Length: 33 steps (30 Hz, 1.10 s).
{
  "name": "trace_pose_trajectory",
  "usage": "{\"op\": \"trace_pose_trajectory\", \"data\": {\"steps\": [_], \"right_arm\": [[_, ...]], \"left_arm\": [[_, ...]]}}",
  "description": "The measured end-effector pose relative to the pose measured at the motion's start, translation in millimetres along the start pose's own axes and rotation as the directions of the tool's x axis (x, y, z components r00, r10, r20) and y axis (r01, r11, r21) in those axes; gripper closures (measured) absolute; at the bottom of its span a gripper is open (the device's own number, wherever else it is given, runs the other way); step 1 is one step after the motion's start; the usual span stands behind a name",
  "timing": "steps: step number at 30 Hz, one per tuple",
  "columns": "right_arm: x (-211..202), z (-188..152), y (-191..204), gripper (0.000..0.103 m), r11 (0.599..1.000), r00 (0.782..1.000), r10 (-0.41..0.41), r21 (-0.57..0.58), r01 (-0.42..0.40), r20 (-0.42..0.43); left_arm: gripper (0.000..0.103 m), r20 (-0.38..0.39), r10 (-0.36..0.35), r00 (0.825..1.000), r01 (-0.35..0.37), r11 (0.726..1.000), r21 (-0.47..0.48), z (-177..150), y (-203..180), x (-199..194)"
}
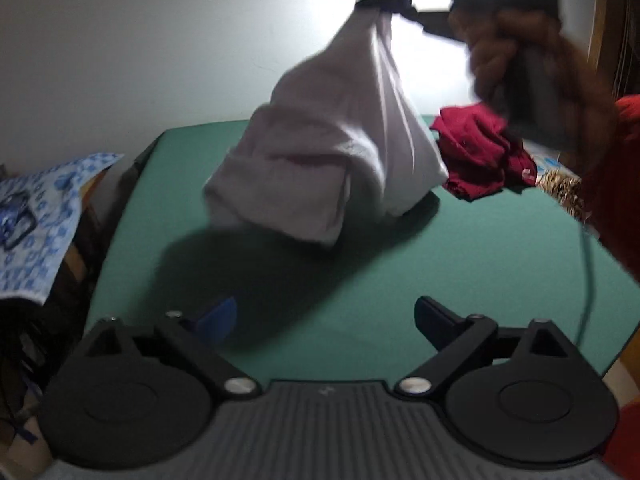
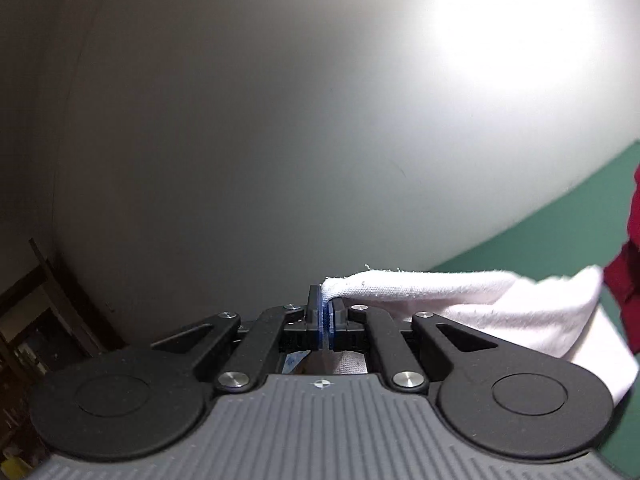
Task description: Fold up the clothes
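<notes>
- Right tool (image 2: 325, 312): clamped on white garment (image 1: 320, 160), lifted above green counter (image 1: 440, 264).
- Left tool (image 1: 324, 316): fingers apart, empty.
- Advice: pinch an opposite corner; avoid the red garment (image 1: 480, 152) at the far edge.

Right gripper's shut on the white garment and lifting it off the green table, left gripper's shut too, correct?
Not quite: the left gripper is open and holds nothing, as the left wrist view shows. The right gripper is shut on the white garment, lifting it above the green table.

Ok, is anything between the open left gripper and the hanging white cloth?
Nothing visible. Only bare green table lies between the left gripper and the white cloth, which hangs from the right gripper. The red garment sits behind it.
</notes>
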State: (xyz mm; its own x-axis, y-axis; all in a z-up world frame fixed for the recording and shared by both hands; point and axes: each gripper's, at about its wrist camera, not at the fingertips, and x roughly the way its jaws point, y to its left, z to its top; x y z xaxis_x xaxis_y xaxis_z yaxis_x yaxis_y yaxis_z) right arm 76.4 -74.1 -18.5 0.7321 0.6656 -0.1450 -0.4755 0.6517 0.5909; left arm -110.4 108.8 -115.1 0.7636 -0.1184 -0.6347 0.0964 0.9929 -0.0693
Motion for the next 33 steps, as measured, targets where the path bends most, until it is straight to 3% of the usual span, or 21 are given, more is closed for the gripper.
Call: {"op": "trace_pose_trajectory", "data": {"steps": [5, 11, 15, 17, 19, 20, 21, 22, 25, 28, 30, 31, 33], "right_arm": [[-57, 3, -14, 0.099, 0.999, 0.999, -0.002, 0.035, 0.001, 0.045], [-129, 23, -11, 0.099, 0.998, 0.990, 0.043, 0.039, -0.048, 0.132], [-150, 36, -1, 0.099, 0.993, 0.979, 0.111, 0.013, -0.115, 0.170], [-145, 36, -4, 0.099, 0.999, 0.985, 0.040, -0.015, -0.038, 0.166], [-136, 34, -13, 0.092, 0.996, 0.986, -0.069, -0.049, 0.077, 0.149], [-129, 31, -20, 0.090, 0.988, 0.984, -0.131, -0.069, 0.140, 0.124], [-123, 26, -30, 0.073, 0.977, 0.978, -0.187, -0.083, 0.195, 0.095], [-117, 20, -42, 0.057, 0.960, 0.964, -0.262, -0.087, 0.266, 0.052], [-110, -1, -75, 0.056, 0.892, 0.888, -0.446, -0.134, 0.431, -0.113], [-125, -28, -82, 0.055, 0.836, 0.835, -0.522, -0.296, 0.461, -0.174], [-141, -47, -84, 0.052, 0.801, 0.810, -0.543, -0.427, 0.420, -0.221], [-143, -52, -81, 0.050, 0.797, 0.809, -0.532, -0.471, 0.378, -0.252], [-147, -71, -72, 0.046, 0.811, 0.826, -0.479, -0.510, 0.286, -0.298]], "left_arm": [[0.011, -0.064, -0.065, 0.996, 0.062, 0.997, -0.053, 13, 2, 46], [0.011, -0.081, -0.172, 0.982, 0.171, 0.985, -0.018, 11, -6, 55], [0.011, -0.091, -0.306, 0.948, 0.306, 0.952, -0.008, 14, -26, 58], [0.011, -0.070, -0.347, 0.935, 0.348, 0.937, 0.000, 17, -35, 53], [0.023, -0.041, -0.329, 0.943, 0.330, 0.943, 0.037, 19, -42, 45], [0.043, -0.036, -0.313, 0.949, 0.314, 0.948, 0.056, 19, -43, 42], [0.056, -0.035, -0.294, 0.955, 0.295, 0.954, 0.055, 18, -39, 40], [0.058, -0.038, -0.273, 0.961, 0.274, 0.961, 0.036, 15, -31, 38], [0.058, -0.049, -0.209, 0.977, 0.209, 0.978, -0.019, 5, -7, 33], [0.056, -0.064, -0.146, 0.987, 0.141, 0.987, -0.073, -4, 17, 28], [0.049, -0.076, -0.113, 0.991, 0.105, 0.989, -0.104, -10, 31, 25], [0.047, -0.083, -0.108, 0.991, 0.098, 0.989, -0.114, -12, 35, 23], [0.042, -0.084, -0.105, 0.991, 0.097, 0.990, -0.098, -14, 35, 18]]}}
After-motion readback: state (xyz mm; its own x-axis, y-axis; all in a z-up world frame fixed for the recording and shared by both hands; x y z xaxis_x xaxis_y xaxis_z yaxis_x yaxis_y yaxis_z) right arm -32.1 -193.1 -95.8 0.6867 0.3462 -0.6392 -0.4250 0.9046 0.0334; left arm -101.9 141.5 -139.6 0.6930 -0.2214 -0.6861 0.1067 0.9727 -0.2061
